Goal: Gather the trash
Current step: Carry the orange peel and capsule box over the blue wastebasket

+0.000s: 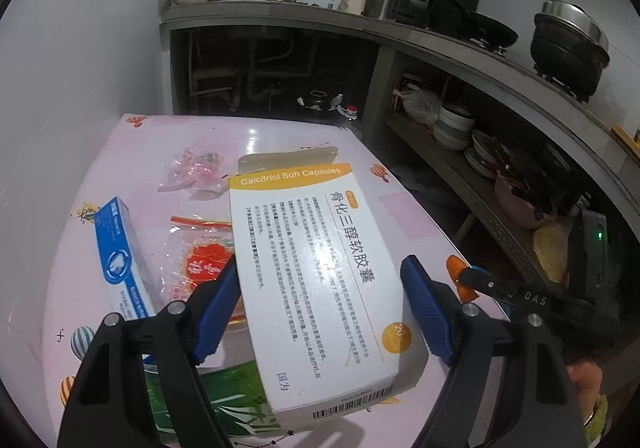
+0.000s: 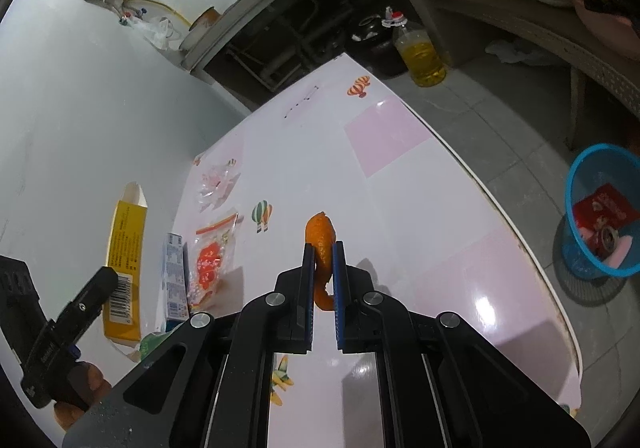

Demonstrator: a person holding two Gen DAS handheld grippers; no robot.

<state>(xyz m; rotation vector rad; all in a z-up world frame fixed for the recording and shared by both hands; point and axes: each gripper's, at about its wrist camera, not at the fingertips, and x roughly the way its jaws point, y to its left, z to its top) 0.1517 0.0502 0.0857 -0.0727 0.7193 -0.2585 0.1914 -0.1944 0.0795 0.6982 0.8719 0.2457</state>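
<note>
My left gripper (image 1: 320,280) is shut on a white and yellow capsule box (image 1: 320,268) and holds it above the pink table (image 1: 152,136); the box also shows in the right wrist view (image 2: 122,248). My right gripper (image 2: 323,248) is shut on a piece of orange peel (image 2: 320,236) above the table (image 2: 400,168). On the table lie a blue and white box (image 1: 120,260), a red and clear wrapper (image 1: 200,248) and a clear pink wrapper (image 1: 192,172). A blue basket (image 2: 576,184) with trash inside stands on the floor to the right of the table.
A counter with sink, wok and pot runs behind the table. Bowls and plates (image 1: 456,124) sit on the shelf below. A bottle of oil (image 2: 420,52) and a dark jar (image 2: 370,32) stand on the floor. A green printed pack (image 1: 224,400) lies under the held box.
</note>
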